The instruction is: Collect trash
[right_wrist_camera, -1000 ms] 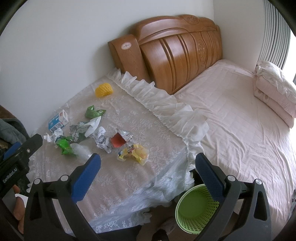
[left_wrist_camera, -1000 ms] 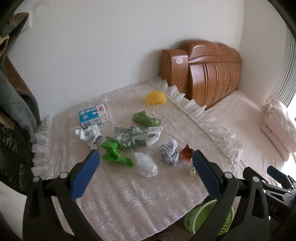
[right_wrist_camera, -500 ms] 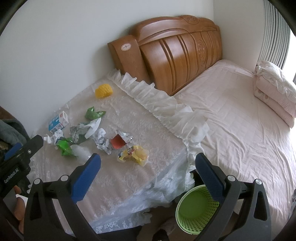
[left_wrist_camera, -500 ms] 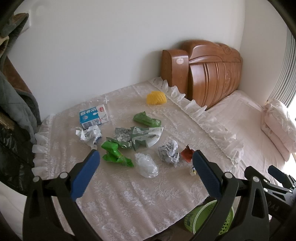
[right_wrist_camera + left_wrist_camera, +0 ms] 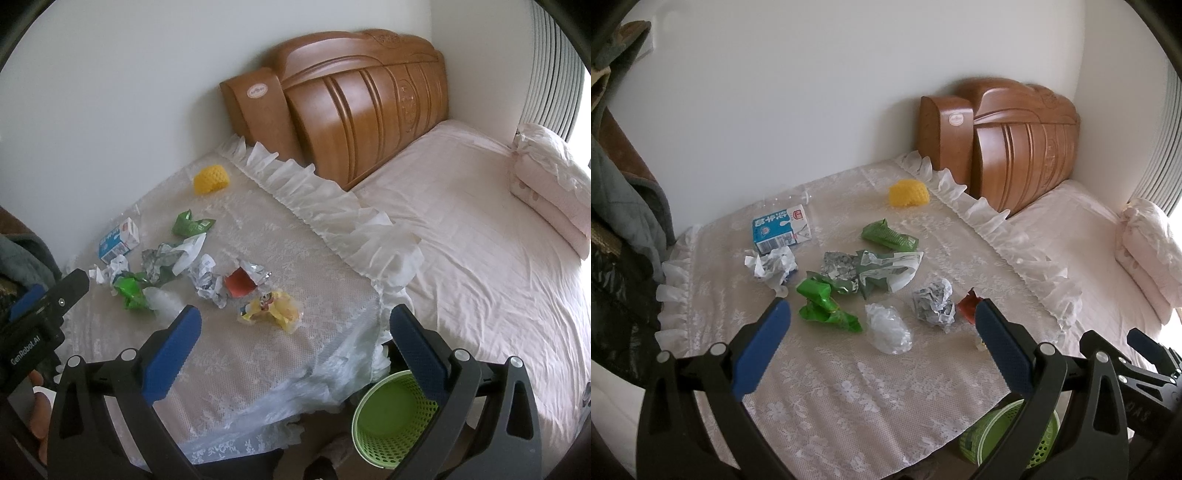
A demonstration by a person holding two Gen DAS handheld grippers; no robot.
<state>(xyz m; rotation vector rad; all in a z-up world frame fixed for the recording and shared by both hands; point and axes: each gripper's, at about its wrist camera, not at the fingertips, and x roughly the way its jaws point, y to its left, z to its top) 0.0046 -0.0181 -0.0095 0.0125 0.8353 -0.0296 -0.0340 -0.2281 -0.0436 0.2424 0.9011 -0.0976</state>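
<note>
Trash lies scattered on a lace-covered table [image 5: 849, 391]: a blue milk carton [image 5: 780, 229], crumpled white paper [image 5: 772, 264], green wrappers [image 5: 823, 304], a clear plastic wad [image 5: 888, 328], a grey paper ball [image 5: 933, 304], a red wrapper [image 5: 240, 282], a yellow snack bag [image 5: 273, 310] and a yellow sponge-like lump [image 5: 908, 192]. A green mesh basket [image 5: 391, 419] stands on the floor by the table corner. My left gripper [image 5: 882, 343] is open and empty above the table's near side. My right gripper [image 5: 295, 347] is open and empty above the table corner.
A bed with a pink sheet [image 5: 480, 258] and a wooden headboard [image 5: 354, 107] adjoins the table on the right. A folded pink quilt [image 5: 550, 181] lies on the bed. Hanging clothes [image 5: 617, 206] are at the left. A white wall is behind.
Both grippers have drifted very slightly; the view is almost unchanged. Nothing was picked up or moved.
</note>
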